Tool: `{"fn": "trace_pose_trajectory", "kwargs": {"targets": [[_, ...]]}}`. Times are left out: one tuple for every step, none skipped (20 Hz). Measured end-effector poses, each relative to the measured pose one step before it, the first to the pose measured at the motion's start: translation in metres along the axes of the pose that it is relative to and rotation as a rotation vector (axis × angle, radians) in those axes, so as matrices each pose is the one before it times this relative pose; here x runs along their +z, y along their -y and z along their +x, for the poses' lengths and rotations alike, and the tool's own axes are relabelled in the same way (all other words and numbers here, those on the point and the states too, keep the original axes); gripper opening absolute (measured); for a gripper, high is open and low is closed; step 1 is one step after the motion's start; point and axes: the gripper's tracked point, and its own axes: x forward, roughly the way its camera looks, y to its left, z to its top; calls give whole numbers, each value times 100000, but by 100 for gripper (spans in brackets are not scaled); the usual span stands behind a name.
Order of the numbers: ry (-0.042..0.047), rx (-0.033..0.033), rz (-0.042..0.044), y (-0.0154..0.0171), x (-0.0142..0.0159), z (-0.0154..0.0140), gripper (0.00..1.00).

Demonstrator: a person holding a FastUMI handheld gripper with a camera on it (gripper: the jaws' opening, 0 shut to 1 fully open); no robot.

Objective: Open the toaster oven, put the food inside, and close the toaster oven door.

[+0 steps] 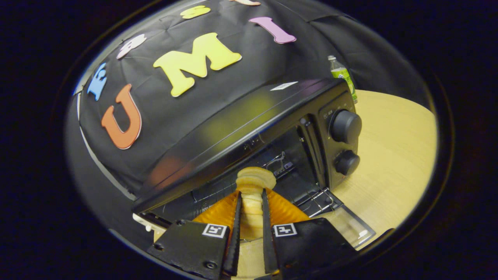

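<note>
With the toaster oven (272,128) door (346,225) already down, my claw (251,206) is closed on the food (253,194), a pale ridged piece at the oven's mouth. Placing it inside and closing the door remain.

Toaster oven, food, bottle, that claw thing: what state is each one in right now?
Toaster oven: open, empty rack showing inside.
Oven door: folded down flat.
Food: pale ridged piece clamped between the fingers, at the oven mouth, not yet set down.
Gripper: shut on the food.
Bottle: upright, capped, behind the oven.
Two knobs: setting unreadable.
</note>
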Motion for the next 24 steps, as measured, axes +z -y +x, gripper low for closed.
{"fn": "trace_pose_trajectory", "kwargs": {"targets": [[-639,-677,925,48,-111,647,30],[-129,-225,437,56,-140,529,31],[224,411,124,-120,-42,378,31],[55,736,-192,-173,-176,161,32],[-349,713,-287,-198,-208,195,36],[-250,628,-247,-144,-34,-80,48],[47,51,-408,-155,-99,-72,56],[571,-197,-843,-121,79,-436,64],[735,-431,-2335,-36,191,-285,72],[624,62,-2375,-242,97,-742,84],[-72,563,-2083,-286,-87,-768,96],[-221,1001,-1994,-304,-189,-1087,96],[-426,234,-1841,-30,-186,-996,97],[-286,638,-1438,-67,-364,-1108,98],[-732,808,-1399,-120,-324,-1285,98],[-1693,1963,-886,-294,-553,-1252,99],[-2267,2683,-638,-509,-475,-1381,99],[-1422,1598,-1338,-189,-274,-1358,99],[-64,533,-2676,34,-49,-1458,99],[677,468,-3524,53,-15,-1455,99],[802,551,-4114,118,38,-1490,99],[702,857,-3945,37,-295,-1406,99],[-90,525,-3548,227,-424,-1169,99],[-323,-407,-3495,390,-645,-1041,100]]}}
